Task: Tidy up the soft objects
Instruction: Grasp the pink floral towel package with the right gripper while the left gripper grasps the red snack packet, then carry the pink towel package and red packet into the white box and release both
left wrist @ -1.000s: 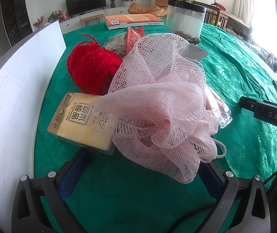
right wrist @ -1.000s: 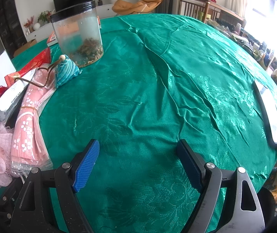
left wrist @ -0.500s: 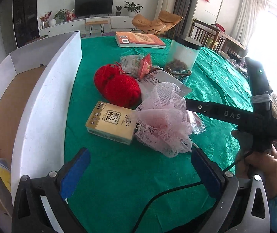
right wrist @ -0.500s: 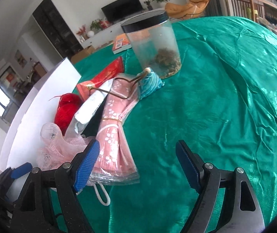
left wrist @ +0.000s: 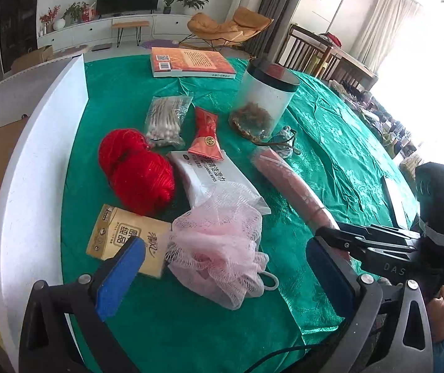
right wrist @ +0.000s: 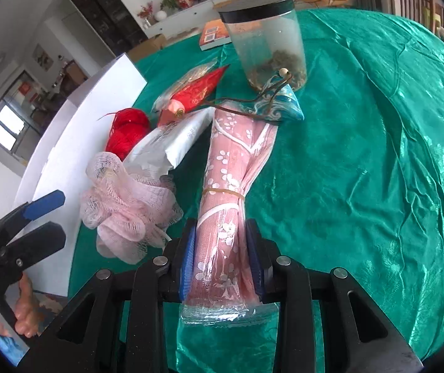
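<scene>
My right gripper [right wrist: 223, 256] is shut on the near end of a pink floral cloth roll in clear wrap [right wrist: 232, 186], which lies along the green tablecloth; the roll also shows in the left wrist view [left wrist: 287, 183]. My left gripper [left wrist: 222, 267] is open and empty, raised just short of a pink mesh bath puff [left wrist: 218, 245], also in the right wrist view [right wrist: 125, 202]. A red yarn ball [left wrist: 138, 171], a yellow tissue pack [left wrist: 125, 236] and a white wet-wipes pack [left wrist: 212, 177] lie around the puff.
A white box wall [left wrist: 35, 171] runs along the left of the table. Farther back stand a clear jar with a black lid [left wrist: 265, 102], a cotton-swab bag [left wrist: 167, 119], a red sachet [left wrist: 206, 136], a blue pouch [right wrist: 279, 107] and a book [left wrist: 190, 65].
My left gripper drew back from the puff, which now lies free on the cloth. My right gripper swung left to the pink cloth roll and closed on its near end.
</scene>
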`<state>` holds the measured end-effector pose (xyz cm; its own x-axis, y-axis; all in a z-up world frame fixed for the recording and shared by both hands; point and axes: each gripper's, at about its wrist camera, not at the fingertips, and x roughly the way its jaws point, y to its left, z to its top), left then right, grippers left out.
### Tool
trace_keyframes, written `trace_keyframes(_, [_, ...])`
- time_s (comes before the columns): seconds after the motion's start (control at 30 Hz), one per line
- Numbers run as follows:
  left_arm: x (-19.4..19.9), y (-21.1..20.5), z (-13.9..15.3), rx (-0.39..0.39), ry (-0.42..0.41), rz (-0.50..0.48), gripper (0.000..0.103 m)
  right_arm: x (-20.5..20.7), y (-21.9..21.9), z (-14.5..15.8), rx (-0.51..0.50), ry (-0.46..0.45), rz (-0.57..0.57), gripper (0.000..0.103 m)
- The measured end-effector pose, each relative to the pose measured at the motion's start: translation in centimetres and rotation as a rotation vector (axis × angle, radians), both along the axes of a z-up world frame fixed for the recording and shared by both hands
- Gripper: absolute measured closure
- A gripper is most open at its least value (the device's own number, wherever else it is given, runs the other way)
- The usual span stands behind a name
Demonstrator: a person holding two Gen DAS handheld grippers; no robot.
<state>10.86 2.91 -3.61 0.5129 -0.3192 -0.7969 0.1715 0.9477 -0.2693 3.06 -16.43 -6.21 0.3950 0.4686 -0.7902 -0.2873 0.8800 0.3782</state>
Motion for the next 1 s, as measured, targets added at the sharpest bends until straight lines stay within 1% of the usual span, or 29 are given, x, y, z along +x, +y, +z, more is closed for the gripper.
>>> trace_keyframes(0.1, [2.6, -1.0, -0.2, 0.015, 0.037, -0.005, 0.0, -1.1, -3.2, 0.3, -0.038, -0.011, -0.07, 0.07])
trace_keyframes(0.17, [4.4, -1.5, 0.2, 0.022, 0.038, -0.008, 0.0, -1.7, -5.0, 0.6, -0.058, -0.02, -0.124, 0.07])
trace_keyframes(0.23, [6.7, -2.1, 0.6, 0.062, 0.034, -0.009, 0.0, -2.2, -6.5, 0.6, -0.068, -0.02, -0.166, 0.07])
trace_keyframes(0.3, [9.3, -3.2, 0.6, 0.133, 0.032, -0.027, 0.0, -2.0, -7.3, 0.6, -0.08, -0.019, -0.203, 0.07])
trace_keyframes(0.4, [13.6, -4.7, -0.5, 0.227, 0.044, -0.046, 0.002, -2.1, -8.0, 0.9, -0.107, -0.053, -0.269, 0.07])
trace_keyframes(0.43, [14.7, -5.1, -1.0, 0.246, 0.049, -0.048, 0.005, -2.2, -8.6, 1.0, -0.128, -0.068, -0.3, 0.07])
trace_keyframes(0.47, [15.8, -5.4, -1.7, 0.258, 0.058, -0.054, 0.006, -1.8, -9.0, 1.2, -0.144, -0.081, -0.328, 0.07])
trace_keyframes(0.5, [16.8, -5.7, -2.3, 0.261, 0.064, -0.06, 0.006, -0.9, -9.0, 1.1, -0.137, -0.088, -0.349, 0.07])
trace_keyframes(0.6, [19.0, -6.2, -3.8, 0.284, 0.055, -0.058, 0.011, 1.0, -11.1, 0.8, -0.096, -0.076, -0.383, 0.07])
trace_keyframes(0.63, [19.5, -6.3, -4.3, 0.28, 0.059, -0.063, 0.014, 1.7, -11.4, 0.7, -0.091, -0.075, -0.382, 0.07])
trace_keyframes(0.67, [19.8, -6.4, -4.9, 0.278, 0.068, -0.075, 0.022, 2.3, -11.6, 0.5, -0.092, -0.068, -0.374, 0.069])
trace_keyframes(0.7, [20.1, -6.6, -5.4, 0.284, 0.08, -0.09, 0.027, 3.1, -11.5, 0.1, -0.098, -0.058, -0.363, 0.068])
trace_keyframes(0.77, [20.6, -7.0, -6.3, 0.312, 0.093, -0.118, 0.046, 4.3, -11.0, -0.4, -0.11, -0.05, -0.339, 0.057])
trace_keyframes(0.8, [20.8, -7.1, -6.6, 0.33, 0.097, -0.124, 0.05, 4.6, -10.8, -0.7, -0.121, -0.045, -0.324, 0.055])
trace_keyframes(0.83, [21.0, -7.2, -6.9, 0.344, 0.101, -0.126, 0.06, 5.0, -10.6, -1.1, -0.131, -0.037, -0.31, 0.044])
trace_keyframes(0.87, [21.1, -7.1, -6.9, 0.331, 0.093, -0.125, 0.073, 5.3, -10.5, -1.4, -0.139, -0.025, -0.301, 0.035])
trace_keyframes(0.9, [21.3, -6.9, -6.9, 0.331, 0.093, -0.109, 0.08, 5.6, -10.3, -1.8, -0.143, -0.015, -0.296, 0.035])
trace_keyframes(0.93, [21.5, -6.5, -6.7, 0.322, 0.092, -0.09, 0.084, 5.8, -10.3, -1.7, -0.15, -0.029, -0.294, 0.035])
trace_keyframes(0.97, [21.5, -6.2, -6.4, 0.299, 0.09, -0.074, 0.086, 6.1, -10.3, -1.8, -0.162, -0.027, -0.287, 0.041])
trace_keyframes(1.0, [21.5, -5.7, -5.9, 0.266, 0.084, -0.06, 0.086, 6.4, -10.2, -1.7, -0.178, -0.028, -0.287, 0.056])
